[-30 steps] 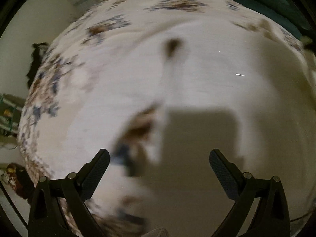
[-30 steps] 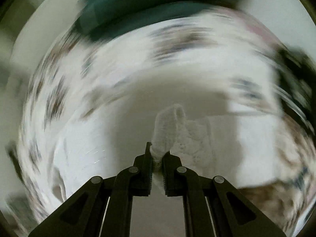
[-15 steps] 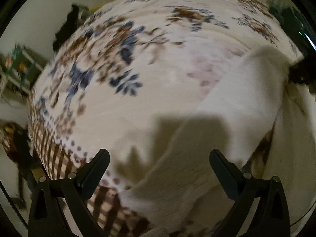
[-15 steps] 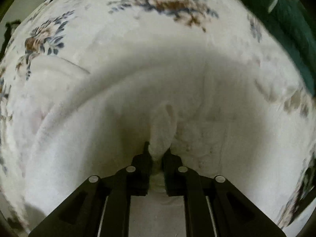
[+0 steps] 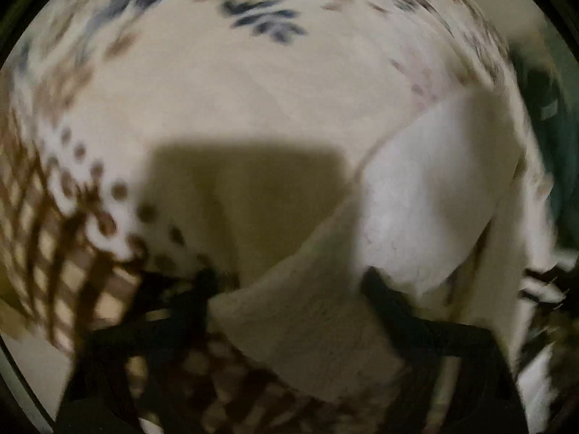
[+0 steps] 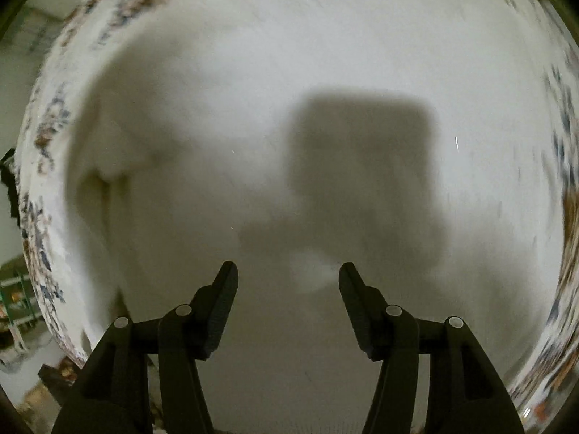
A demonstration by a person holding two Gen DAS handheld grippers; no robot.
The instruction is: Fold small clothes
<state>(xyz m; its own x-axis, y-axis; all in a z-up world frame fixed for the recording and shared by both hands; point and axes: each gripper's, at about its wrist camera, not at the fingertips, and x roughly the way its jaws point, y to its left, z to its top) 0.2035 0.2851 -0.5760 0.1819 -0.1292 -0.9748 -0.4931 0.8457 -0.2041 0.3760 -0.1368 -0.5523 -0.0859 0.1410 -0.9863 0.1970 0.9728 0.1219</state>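
Note:
A white fleecy garment (image 5: pixel 416 195) lies on a floral bedspread (image 5: pixel 224 83). In the left wrist view its corner reaches down between the fingers of my left gripper (image 5: pixel 289 285), which is open; the view is blurred by motion. In the right wrist view the same white garment (image 6: pixel 289 90) fills most of the frame, with a raised fold (image 6: pixel 112 166) at the left. My right gripper (image 6: pixel 288 282) is open and empty just above the cloth.
The bedspread has a brown checked border (image 5: pixel 54 253) at the lower left of the left wrist view. A dark green cloth (image 5: pixel 553 137) lies at the right edge. The bed's edge and floor clutter (image 6: pixel 14 300) show at the left of the right wrist view.
My right gripper has opened and let go of the white fold it was pinching. My left gripper has moved closer to the garment's corner, staying open.

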